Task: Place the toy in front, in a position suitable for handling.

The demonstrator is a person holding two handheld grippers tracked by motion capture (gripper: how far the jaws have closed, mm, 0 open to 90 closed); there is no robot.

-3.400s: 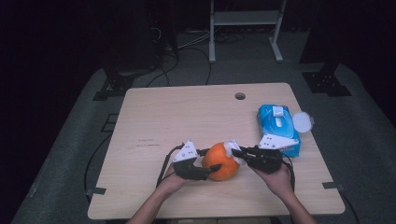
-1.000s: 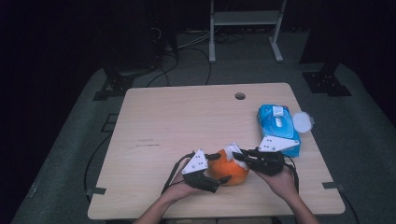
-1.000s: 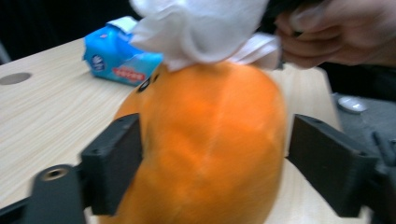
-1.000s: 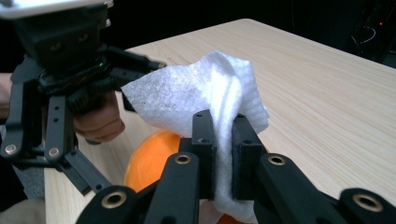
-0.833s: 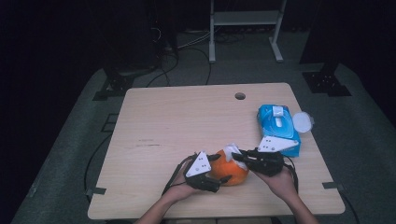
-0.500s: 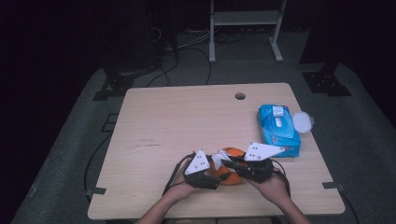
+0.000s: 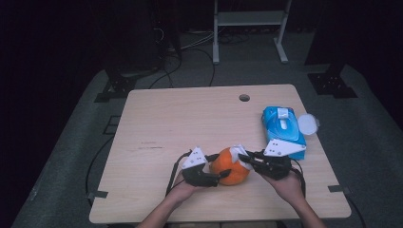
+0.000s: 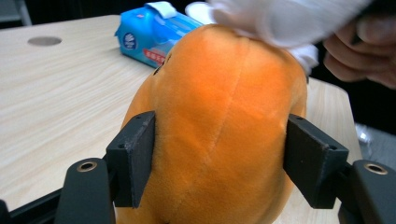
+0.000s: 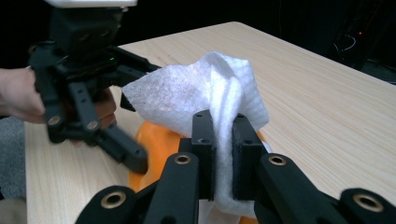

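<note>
In the left gripper view, the orange plush toy (image 8: 219,126) was cut off by the bottom edge, and the white wipe (image 8: 285,21) was blurred and cropped at the top. In the right gripper view, the wipe (image 9: 210,93) hid most of the toy (image 9: 154,140). The blue pack's (image 7: 284,129) print was illegible.

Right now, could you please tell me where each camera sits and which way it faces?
High view: above the person's side, looking forward and down on the table; both forearms, left tool and right tool show.
Left gripper view: rides the left tool, facing the orange plush toy clamped between its jaws.
Right gripper view: rides the right tool, its jaws pinching a white wipe; left tool beyond.
All three share toy and wipe.
</note>
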